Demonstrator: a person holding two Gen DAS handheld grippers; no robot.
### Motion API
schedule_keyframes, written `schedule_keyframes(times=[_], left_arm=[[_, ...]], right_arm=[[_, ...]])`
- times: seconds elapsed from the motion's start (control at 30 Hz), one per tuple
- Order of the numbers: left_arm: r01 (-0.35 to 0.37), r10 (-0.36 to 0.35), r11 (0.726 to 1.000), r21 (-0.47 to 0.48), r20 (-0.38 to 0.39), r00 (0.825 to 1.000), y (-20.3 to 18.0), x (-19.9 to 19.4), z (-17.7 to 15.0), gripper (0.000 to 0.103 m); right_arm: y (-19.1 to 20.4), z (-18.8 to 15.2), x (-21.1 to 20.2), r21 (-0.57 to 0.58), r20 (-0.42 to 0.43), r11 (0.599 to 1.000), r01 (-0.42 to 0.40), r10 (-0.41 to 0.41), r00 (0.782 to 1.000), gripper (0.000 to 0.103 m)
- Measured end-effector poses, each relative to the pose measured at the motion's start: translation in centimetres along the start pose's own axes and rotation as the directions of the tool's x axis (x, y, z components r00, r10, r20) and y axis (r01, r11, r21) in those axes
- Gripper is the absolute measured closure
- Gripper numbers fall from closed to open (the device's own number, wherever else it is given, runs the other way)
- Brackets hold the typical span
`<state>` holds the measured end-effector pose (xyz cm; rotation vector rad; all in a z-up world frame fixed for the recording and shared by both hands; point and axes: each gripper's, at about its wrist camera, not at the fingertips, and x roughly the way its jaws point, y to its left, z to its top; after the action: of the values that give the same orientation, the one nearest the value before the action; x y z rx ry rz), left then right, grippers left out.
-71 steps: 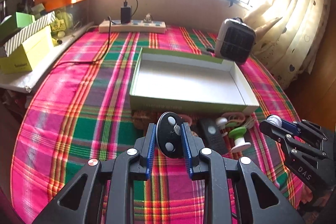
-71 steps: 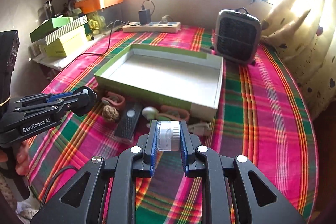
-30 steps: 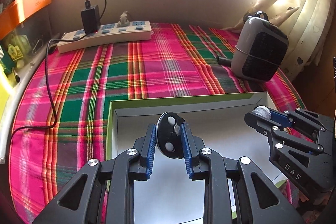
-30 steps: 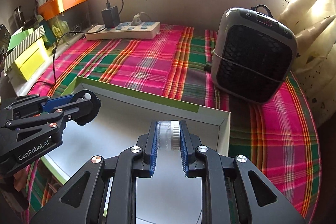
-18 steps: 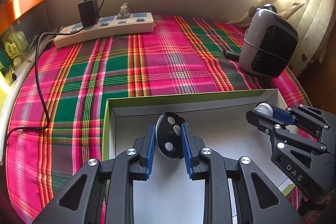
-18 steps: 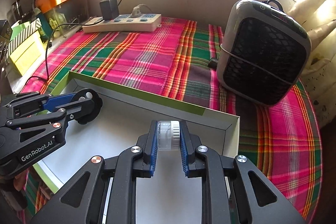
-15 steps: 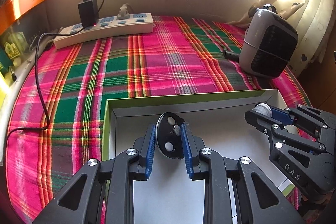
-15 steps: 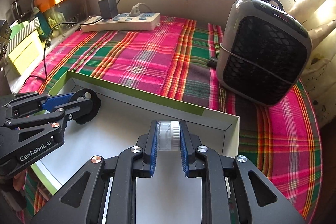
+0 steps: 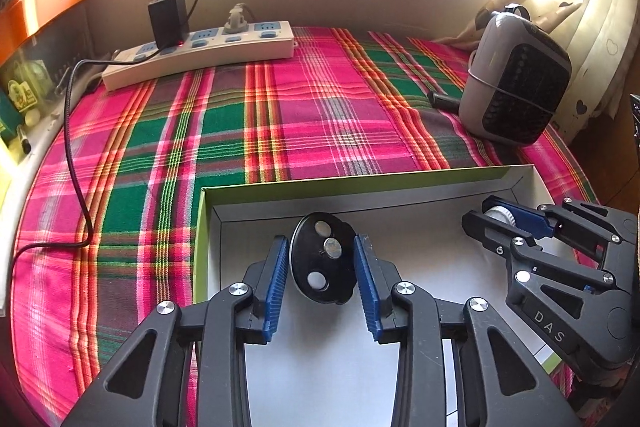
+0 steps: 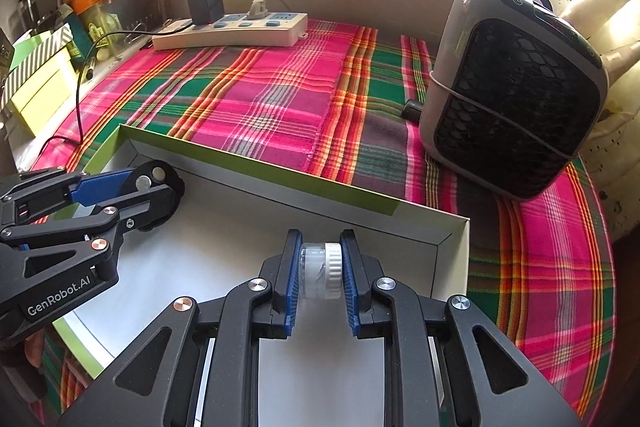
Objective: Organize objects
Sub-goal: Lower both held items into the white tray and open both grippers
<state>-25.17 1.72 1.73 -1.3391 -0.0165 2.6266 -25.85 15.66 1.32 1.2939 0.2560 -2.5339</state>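
Note:
In the left wrist view my left gripper point(image 9: 320, 242) hangs over the far left corner of a shallow box point(image 9: 360, 179) with a white floor and green rim. Its jaws are opening. A black disc point(image 9: 322, 263) with three silver studs sits between the blue pads, a thin gap on each side. My right gripper point(image 10: 321, 241) is shut on a small clear jar with a white lid point(image 10: 320, 271), above the box's point(image 10: 280, 167) far right corner. The right wrist view shows the left gripper point(image 10: 160, 183) with the disc point(image 10: 168, 201) low against the box floor.
The box lies on a pink and green plaid cloth point(image 9: 280, 115). A grey heater point(image 10: 512, 91) stands behind the box on the right. A power strip point(image 9: 200, 47) with a black charger lies at the back, its cable point(image 9: 76, 163) trailing left. Green boxes point(image 10: 40, 87) line the left ledge.
Both grippers carried their objects forward from the table's front to over the box. In the last half second the left pads spread away from the black disc; the right grip is unchanged.

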Motion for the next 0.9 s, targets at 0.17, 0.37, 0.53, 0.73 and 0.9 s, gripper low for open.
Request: schedule_keyframes(times=[0.17,0.37,0.53,0.73,0.9], left_arm=[[0.000,0.000,1.000,-0.009,0.001,1.000,0.0,-0.1,0.0,0.069],[-0.002,0.003,1.000,-0.019,0.006,1.000,0.2,-0.5,-0.1,0.064],[0.005,-0.005,1.000,-0.024,0.025,1.000,0.5,-1.5,-0.4,0.063],[-0.013,0.014,1.000,-0.008,0.046,0.999,0.2,-2.9,-1.1,0.062],[-0.023,0.023,1.000,0.002,0.062,0.998,-0.2,-4.7,-2.2,0.061]], right_arm=[[0.1,0.1,0.1,0.000,-0.001,1.000,0.005,-0.005,1.000,0.075],[0.2,0.1,-0.1,0.010,0.008,1.000,0.002,-0.002,1.000,0.062],[0.4,-0.1,-0.9,0.012,0.028,1.000,-0.004,0.004,1.000,0.059],[0.6,-0.5,-2.5,0.021,0.063,1.000,0.000,-0.002,0.998,0.058],[0.9,-1.2,-4.4,0.026,0.098,1.000,0.000,-0.002,0.995,0.058]])
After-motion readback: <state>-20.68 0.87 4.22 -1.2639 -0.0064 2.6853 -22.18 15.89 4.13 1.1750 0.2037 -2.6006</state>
